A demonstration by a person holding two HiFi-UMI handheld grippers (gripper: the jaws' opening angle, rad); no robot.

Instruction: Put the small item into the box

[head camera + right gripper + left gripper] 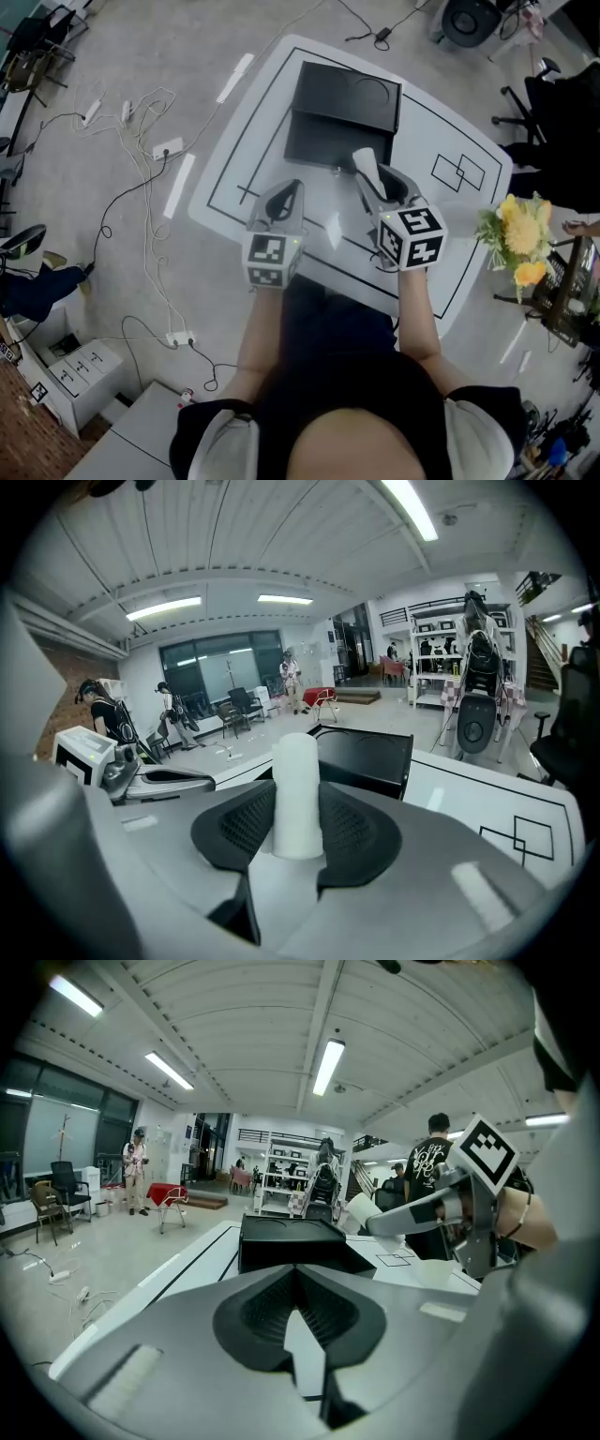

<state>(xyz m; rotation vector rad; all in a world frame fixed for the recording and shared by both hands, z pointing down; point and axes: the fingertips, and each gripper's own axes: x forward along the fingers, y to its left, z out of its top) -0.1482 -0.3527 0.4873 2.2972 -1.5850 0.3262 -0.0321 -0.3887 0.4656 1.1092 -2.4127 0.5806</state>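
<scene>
Looking down from the head view, the box [342,117] lay open on the white surface [450,253], black and lidded, and served as the mark for everything else. The right gripper [380,183] hovered just on the person's side of the box's near edge, clamped on the small item [366,164], a white cylinder whose free end pointed toward the box. The left gripper [281,206] sat farther back from the box and to its left, jaws drawn together on nothing.

In the left gripper view, the left gripper [298,1274] showed its ribbed pads meeting at the tips, with only the surface seen below them. The box [286,1241] stood straight ahead, and the item [361,1211] hung to the right of it, not yet over the opening.

In the right gripper view, the right gripper [297,808] pressed both pads against the item [296,771], taking it near its lower end so that most of its length stood clear above the jaws, with the box [366,757] just beyond.

The item looked light and matte, stiff enough to stand upright without sagging, and probably not slippery against ribbed pads. Whether it was foam, paper or plastic could not be told. The sides of the cylinder seemed the right place to hold it, low enough to leave the leading end free to enter the box.

No brand or label showed on the item or the box. The marker cubes [412,234] bore only square black-and-white patterns, and the surface only drawn black outlines.
</scene>
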